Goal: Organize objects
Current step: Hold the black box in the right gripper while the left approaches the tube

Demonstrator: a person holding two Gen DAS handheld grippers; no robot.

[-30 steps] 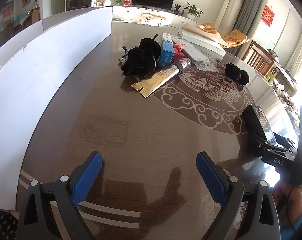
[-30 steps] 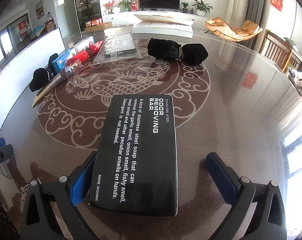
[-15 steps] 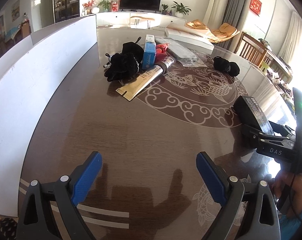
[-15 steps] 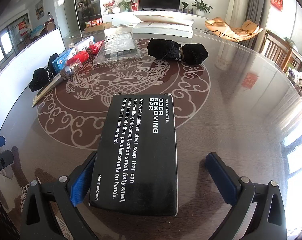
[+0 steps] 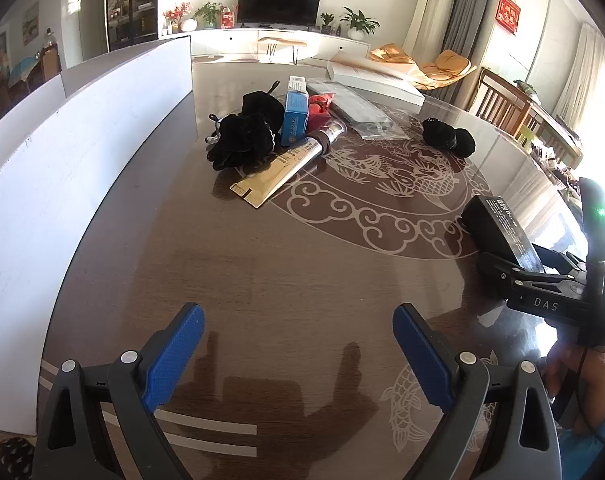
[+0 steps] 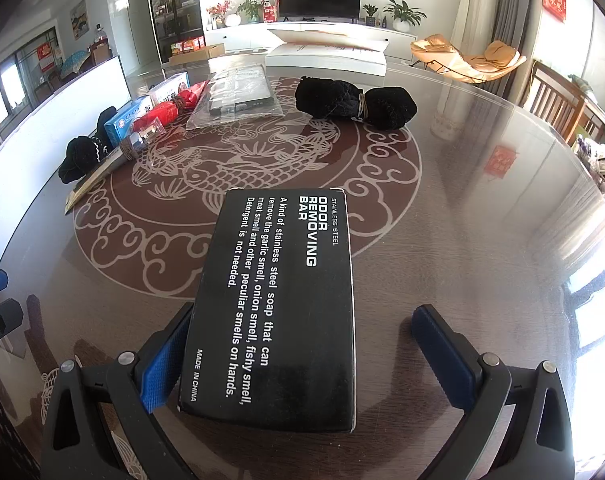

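Observation:
A black box (image 6: 278, 300) printed "ODOR REMOVING BAR" lies flat on the brown table between my right gripper's (image 6: 298, 356) open jaws. Its left edge is against the left pad (image 6: 162, 364); the right pad (image 6: 442, 356) stands well apart from it. The box also shows in the left wrist view (image 5: 498, 232), with the right gripper (image 5: 550, 292) behind it. My left gripper (image 5: 298, 356) is open and empty over bare table. A cluster lies far ahead: black pouches (image 5: 246, 136), a blue box (image 5: 295, 118), a gold tube (image 5: 282, 168), a red item (image 5: 317, 114).
A white board (image 5: 74, 160) stands along the table's left side. A clear bag with a dark device (image 6: 238, 96) and a black rolled bundle (image 6: 354, 102) lie at the far middle. A long white box (image 6: 326, 54) sits at the back. Chairs (image 6: 558, 100) stand to the right.
The left gripper's view has swung to the right, so the item cluster sits more centred. The right gripper and the black box have not moved.

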